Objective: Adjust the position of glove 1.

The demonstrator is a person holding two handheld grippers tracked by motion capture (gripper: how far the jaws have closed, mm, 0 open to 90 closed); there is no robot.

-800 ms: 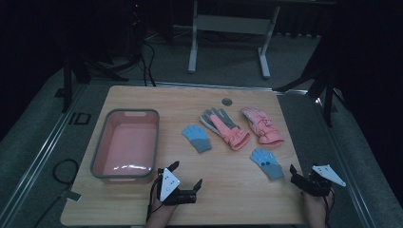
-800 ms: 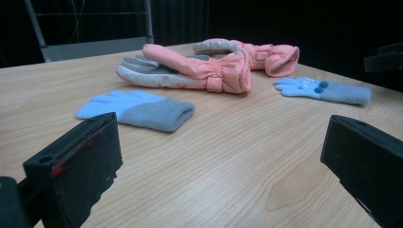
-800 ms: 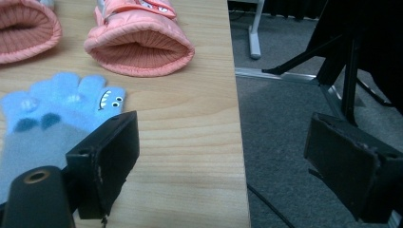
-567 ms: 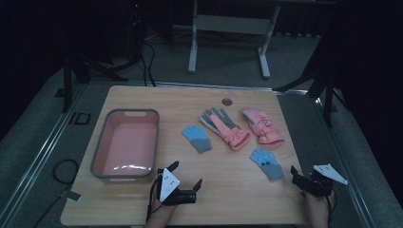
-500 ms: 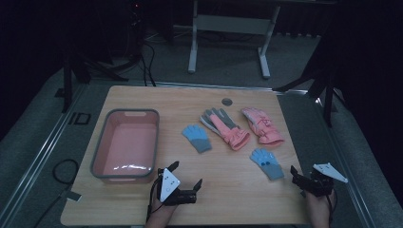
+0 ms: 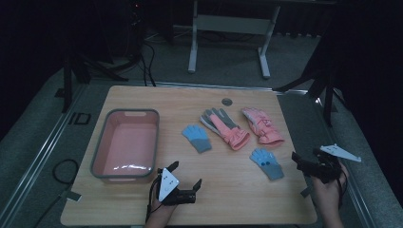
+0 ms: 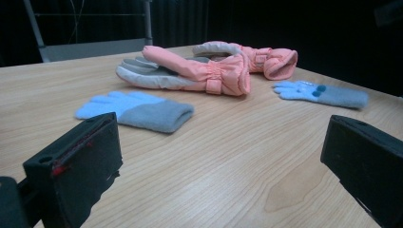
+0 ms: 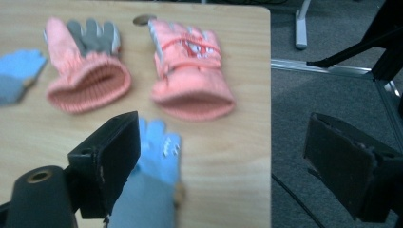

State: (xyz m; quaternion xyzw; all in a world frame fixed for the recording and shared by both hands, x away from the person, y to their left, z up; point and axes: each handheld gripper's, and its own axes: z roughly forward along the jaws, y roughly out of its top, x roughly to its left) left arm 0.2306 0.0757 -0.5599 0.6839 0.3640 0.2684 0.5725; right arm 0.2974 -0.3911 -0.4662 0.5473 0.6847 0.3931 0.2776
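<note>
A: Right gripper view: the near blue glove [image 8: 154,180] is blurred, its cuff cut by the bottom edge, one side behind the black jaw.

B: Noted. The second blue glove [image 8: 16,76] is cut by the left edge. High view: the person's forearms are cut off at the bottom; the small round thing [image 6: 226,101] is too small to identify.

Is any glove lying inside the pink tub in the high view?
No, the pink tub holds no glove; both blue gloves and both pink gloves lie on the wooden table.
</note>
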